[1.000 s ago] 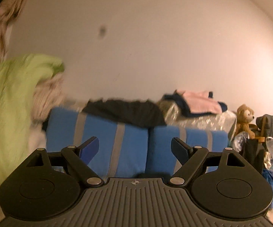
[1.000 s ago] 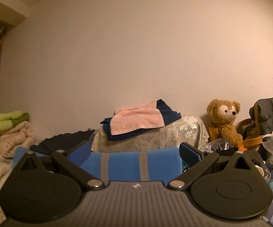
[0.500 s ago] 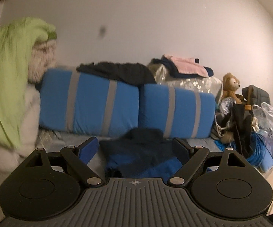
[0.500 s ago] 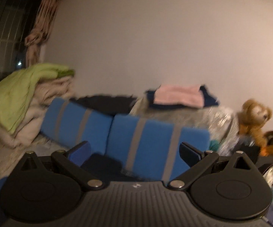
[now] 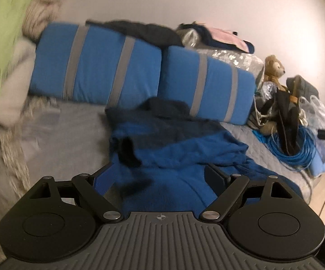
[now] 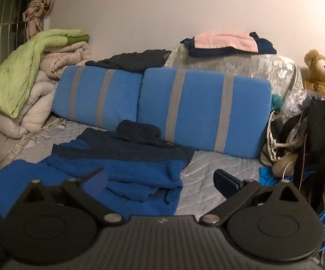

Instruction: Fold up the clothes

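A rumpled blue and navy garment (image 5: 180,148) (image 6: 117,166) lies on the grey quilted bed (image 6: 218,171), in front of two blue cushions. My left gripper (image 5: 160,177) hangs just above the garment's near blue part, jaws wide apart with nothing between them. My right gripper (image 6: 160,180) is open too, over the garment's right edge and the bare quilt, holding nothing.
Two blue cushions with grey stripes (image 6: 203,110) (image 5: 95,65) stand behind the garment. Folded green and beige quilts (image 6: 27,74) are stacked at the left. A teddy bear (image 6: 322,72), bags and a coil of blue cable (image 5: 295,146) crowd the right side. Folded clothes (image 6: 227,42) rest on a covered heap behind.
Both grippers have come down and tilted downward: the views went from wall and cushion tops to the bed with the blue garment. Both stayed open.
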{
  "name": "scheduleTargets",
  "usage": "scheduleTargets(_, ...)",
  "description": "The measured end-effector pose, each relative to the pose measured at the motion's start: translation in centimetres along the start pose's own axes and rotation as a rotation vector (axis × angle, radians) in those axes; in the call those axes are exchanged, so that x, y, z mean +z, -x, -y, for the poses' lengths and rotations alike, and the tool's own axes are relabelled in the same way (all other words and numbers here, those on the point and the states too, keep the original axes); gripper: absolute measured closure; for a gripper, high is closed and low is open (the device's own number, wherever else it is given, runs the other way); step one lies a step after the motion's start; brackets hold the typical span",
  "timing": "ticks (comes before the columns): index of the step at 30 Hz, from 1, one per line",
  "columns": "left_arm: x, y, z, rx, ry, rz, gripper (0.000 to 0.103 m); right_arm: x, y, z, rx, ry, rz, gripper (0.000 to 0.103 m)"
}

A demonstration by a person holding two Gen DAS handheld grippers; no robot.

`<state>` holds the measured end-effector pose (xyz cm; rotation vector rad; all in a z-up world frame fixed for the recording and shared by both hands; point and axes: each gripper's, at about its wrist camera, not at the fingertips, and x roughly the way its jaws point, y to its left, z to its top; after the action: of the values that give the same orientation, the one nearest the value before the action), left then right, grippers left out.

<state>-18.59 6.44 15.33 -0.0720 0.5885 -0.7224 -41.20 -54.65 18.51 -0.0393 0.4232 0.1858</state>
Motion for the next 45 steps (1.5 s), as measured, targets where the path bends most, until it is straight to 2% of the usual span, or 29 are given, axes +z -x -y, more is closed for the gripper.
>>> scheduleTargets(3,-1.1,-0.4,-1.6,-0.032,0.089,-0.010,0.018,-0.9,-0.2,0.0,-0.046,-0.006,0.000,0.000)
scheduleTargets(8,-3.1,-2.0,-4.2,-0.041,0.214,-0.065,0.018,-2.3,-0.8,1.2,-0.038,-0.082,-0.026,0.000)
scheduleTargets(15,-6.4,-4.3,-8.9,-0.161,0.500,-0.098,0.019,-3.9,-1.4,1.8,-0.025,-0.123,-0.062,0.000)
scheduleTargets(18,-7.4,-5.2,-9.7,-0.260,0.584,-0.129,0.019,-4.5,-1.6,2.0,-0.004,-0.137,-0.074,0.000)
scheduleTargets(20,-8.1,-5.6,-10.1,-0.324,0.633,-0.129,0.026,-5.0,-1.8,2.0,0.001,-0.144,-0.088,0.000)
scheduleTargets(21,-8.5,-5.8,-10.3,-0.353,0.663,-0.129,0.043,-5.2,-1.9,2.1,-0.001,-0.145,-0.095,0.000)
scheduleTargets(22,-8.9,-6.0,-10.6,-0.373,0.700,-0.134,0.054,-5.4,-2.1,2.1,-0.005,-0.148,-0.101,0.000)
scheduleTargets(23,-9.2,-6.1,-10.8,-0.388,0.729,-0.137,0.058,-5.8,-2.2,2.2,-0.009,-0.154,-0.107,0.000)
scheduleTargets(25,-9.5,-6.2,-11.1,-0.394,0.752,-0.139,0.070,-6.5,-2.6,2.6,-0.005,-0.182,-0.120,0.000)
scheduleTargets(27,-9.5,-6.0,-11.0,-0.390,0.760,-0.137,0.074,-7.4,-2.8,2.9,0.008,-0.212,-0.132,0.000)
scheduleTargets(28,-9.5,-5.8,-10.9,-0.391,0.760,-0.132,0.080,-7.8,-3.0,3.0,0.018,-0.225,-0.139,0.000)
scheduleTargets(33,-9.1,-5.7,-10.5,-0.374,0.750,-0.114,0.091,-10.4,-4.2,3.6,0.097,-0.296,-0.200,0.000)
scheduleTargets(41,-8.6,-5.4,-9.9,-0.333,0.730,-0.085,0.094,-15.2,-6.8,4.0,0.322,-0.448,-0.306,0.000)
scheduleTargets(45,-8.1,-5.0,-9.6,-0.317,0.713,-0.077,0.094,-17.7,-7.3,4.3,0.426,-0.553,-0.317,0.007)
